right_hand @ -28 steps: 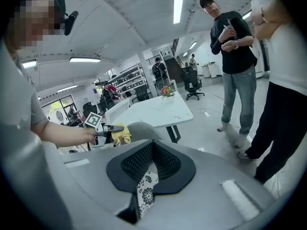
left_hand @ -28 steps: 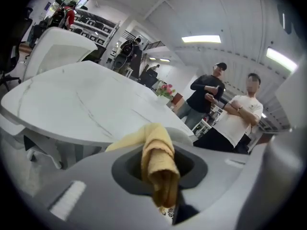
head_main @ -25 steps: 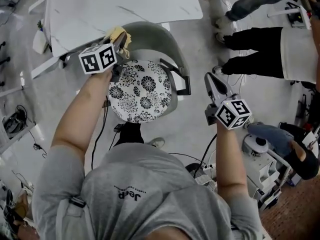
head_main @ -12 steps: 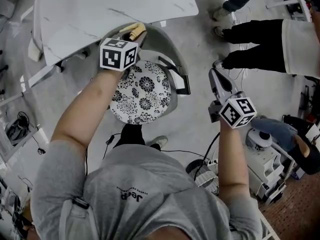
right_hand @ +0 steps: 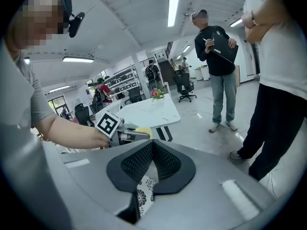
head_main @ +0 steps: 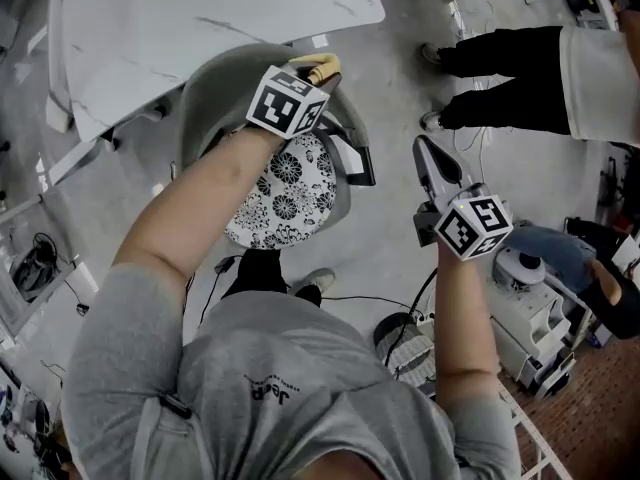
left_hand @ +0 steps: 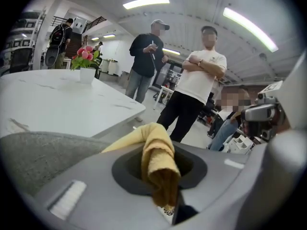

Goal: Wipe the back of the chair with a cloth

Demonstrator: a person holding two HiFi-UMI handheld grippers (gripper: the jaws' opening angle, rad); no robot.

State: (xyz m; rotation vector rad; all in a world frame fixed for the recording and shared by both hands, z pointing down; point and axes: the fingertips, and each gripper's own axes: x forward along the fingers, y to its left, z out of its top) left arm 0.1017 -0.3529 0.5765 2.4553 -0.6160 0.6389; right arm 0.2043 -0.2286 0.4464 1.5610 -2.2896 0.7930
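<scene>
The grey chair back (head_main: 215, 83) curves round a floral seat cushion (head_main: 285, 193). My left gripper (head_main: 312, 78) is at the right end of the back's top edge, shut on a yellow cloth (head_main: 326, 64). In the left gripper view the cloth (left_hand: 156, 147) hangs folded between the jaws of the left gripper (left_hand: 163, 186), with the grey chair back (left_hand: 33, 157) at the lower left. My right gripper (head_main: 424, 153) is held in the air to the right of the chair, apart from it. In its own view the right gripper (right_hand: 152, 150) is shut with nothing in it.
A white marble-look table (head_main: 200, 18) stands just behind the chair. The chair's black armrest (head_main: 352, 158) juts out on the right. People (head_main: 520, 63) stand at the upper right. A white machine (head_main: 530, 288) and floor cables (head_main: 400, 333) are on the right.
My left gripper has slid rightward along the top of the chair back with the cloth. The right gripper has stayed roughly where it was.
</scene>
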